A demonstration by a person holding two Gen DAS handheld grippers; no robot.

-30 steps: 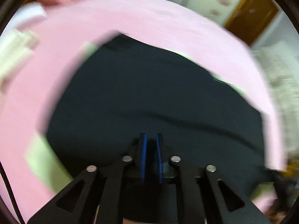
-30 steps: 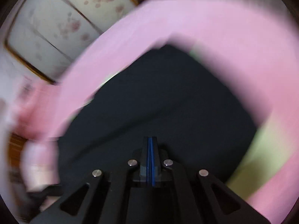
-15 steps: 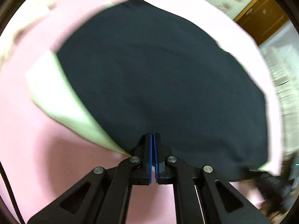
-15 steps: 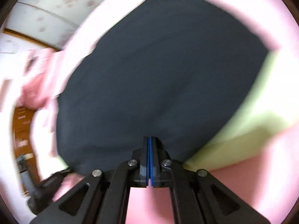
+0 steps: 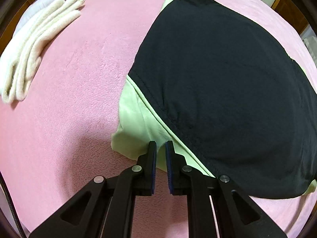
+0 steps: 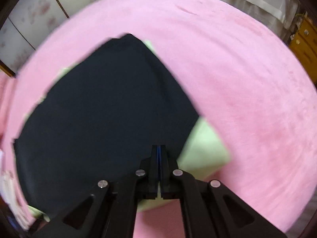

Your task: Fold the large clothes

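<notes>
Covering the bed: a pink fleece blanket (image 5: pixel 75 91) fills both views, as it did a second ago.
Garment: the black garment (image 5: pixel 227 91) with pale green lining (image 5: pixel 136 123) now lies spread flat across the middle of the blanket; half a second ago its near edge sat right at both tools' tips, seemingly pinched.
Folded items: a cream stack of knitwear (image 5: pixel 37 45) lies at the far left, well apart from the garment.
Left tool (image 5: pixel 160 148): its jaws are opening, with a narrow gap showing; green fabric lies beneath the tips, apparently released.
Right tool (image 6: pixel 158 150): pressed together, above the black cloth's near edge; whether it pinches fabric cannot be told.
Meaning: the garment looks laid out, so the next fold can probably start.
</notes>
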